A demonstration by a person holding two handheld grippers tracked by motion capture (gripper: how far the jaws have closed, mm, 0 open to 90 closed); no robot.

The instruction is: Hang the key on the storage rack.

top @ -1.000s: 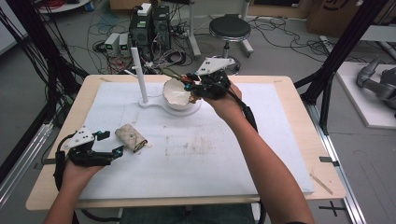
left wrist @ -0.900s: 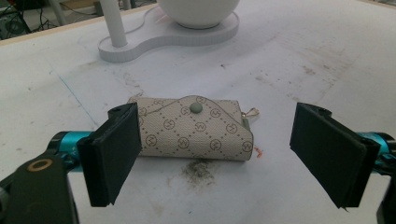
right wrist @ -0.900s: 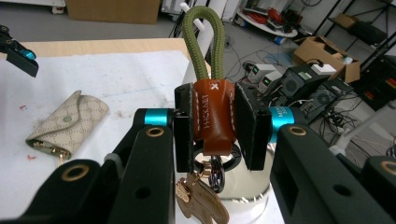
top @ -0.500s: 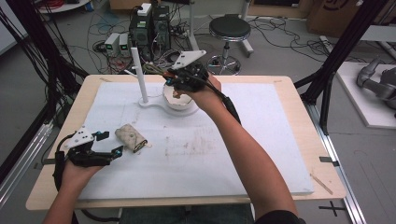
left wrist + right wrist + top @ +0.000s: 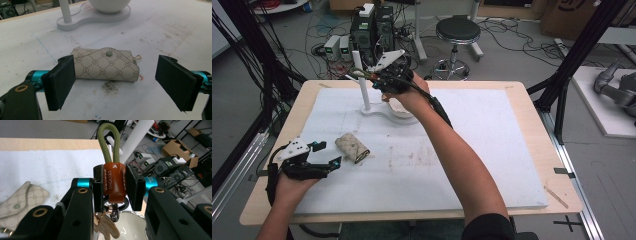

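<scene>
- The tabletop carries a white stand with a bowl at upper centre.
- The monogram pouch, snapped closed, lies between the left gripper's 2 released jaws.
- The right gripper above the bowl clenches a keychain: brown leather tab, green cord loop, keys below.

The right claw clamps a brown leather key fob with a green cord loop
</scene>
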